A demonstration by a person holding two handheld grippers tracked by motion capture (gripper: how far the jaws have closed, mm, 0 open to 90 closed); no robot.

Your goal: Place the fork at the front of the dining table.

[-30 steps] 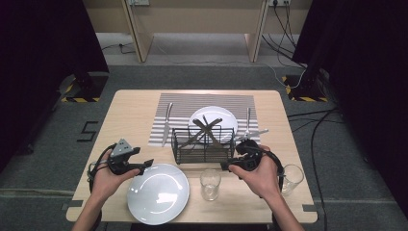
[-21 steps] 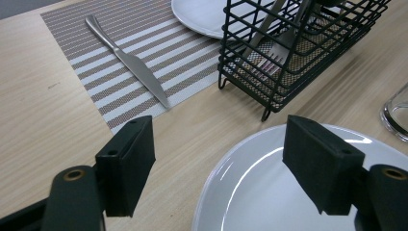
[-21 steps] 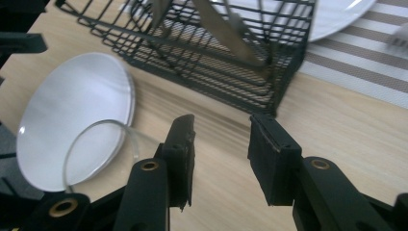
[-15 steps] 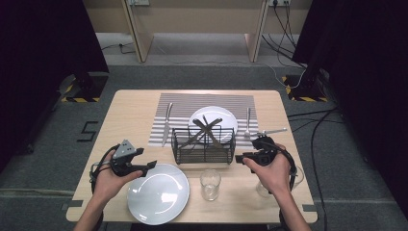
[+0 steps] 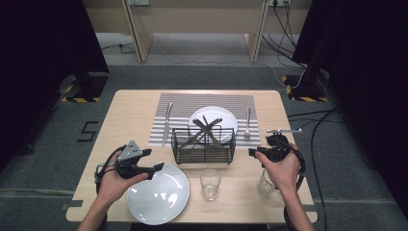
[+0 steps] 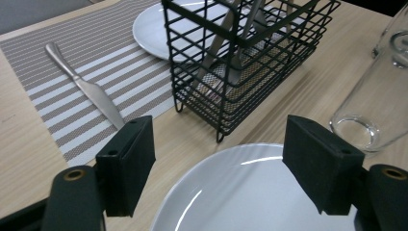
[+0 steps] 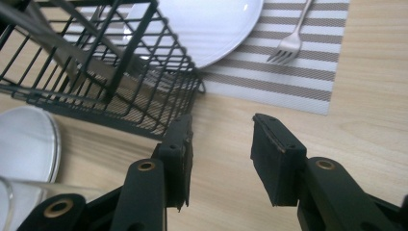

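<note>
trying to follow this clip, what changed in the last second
The right gripper left the wire basket, drew back toward the table's right edge, its jaws opening with nothing between them. The left gripper edged over the near plate, open. Basket, plates, glasses and cutlery did not move.

2 grippers [image 5: 156, 169] [image 5: 251, 152], wire basket [image 5: 204, 146], 2 plates [image 5: 157, 194] [image 5: 226, 119]

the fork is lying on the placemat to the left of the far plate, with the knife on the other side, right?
Not quite. The fork lies on the placemat to the right of the far plate, and the knife lies to its left, as the high view shows.
</note>
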